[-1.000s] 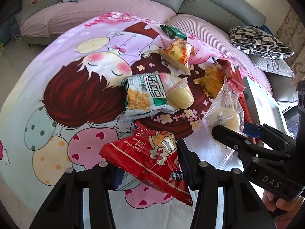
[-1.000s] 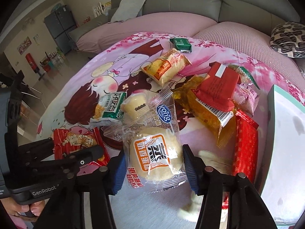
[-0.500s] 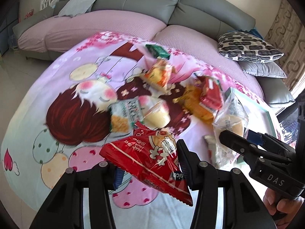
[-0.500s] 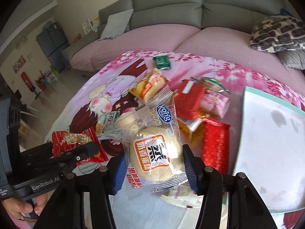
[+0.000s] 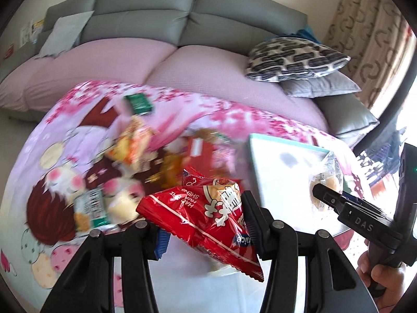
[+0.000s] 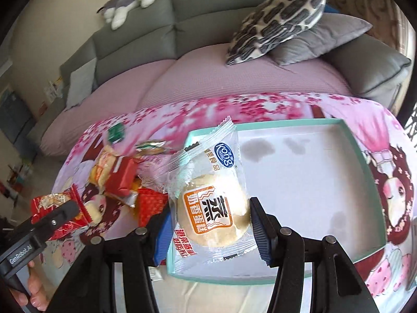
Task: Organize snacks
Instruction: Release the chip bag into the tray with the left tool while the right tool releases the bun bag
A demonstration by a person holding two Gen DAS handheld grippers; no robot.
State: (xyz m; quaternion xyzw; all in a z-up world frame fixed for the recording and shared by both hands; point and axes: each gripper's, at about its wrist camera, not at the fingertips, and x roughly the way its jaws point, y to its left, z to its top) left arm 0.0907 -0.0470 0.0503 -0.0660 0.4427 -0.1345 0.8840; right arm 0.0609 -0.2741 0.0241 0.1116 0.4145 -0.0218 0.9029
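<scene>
Two snacks are lifted, none yet boxed: the right gripper (image 6: 211, 224) pinches a wrapped cake (image 6: 212, 214) at lower centre, over the empty teal tray (image 6: 365, 172); the left gripper (image 5: 202, 221) clamps a red packet (image 5: 206, 216). Remaining snacks (image 6: 117, 174) lie scattered centre-left on the cartoon blanket (image 6: 378, 130).

Tray (image 6: 299, 182) interior wide open, white floor bare w/ only faint stains, low teal rim all round; room to come in from above. Left of tray, snack pile (image 6: 120, 177) crowds the cloth-covered tabletop (image 6: 260, 104), packets touching/overlapping, little gap between. Green packet (image 5: 138, 103) sits apart at far edge. Near edge of the cloth, below the pile, clear. Sofa (image 5: 182, 60) + cushions (image 6: 281, 18) wall off far side.
</scene>
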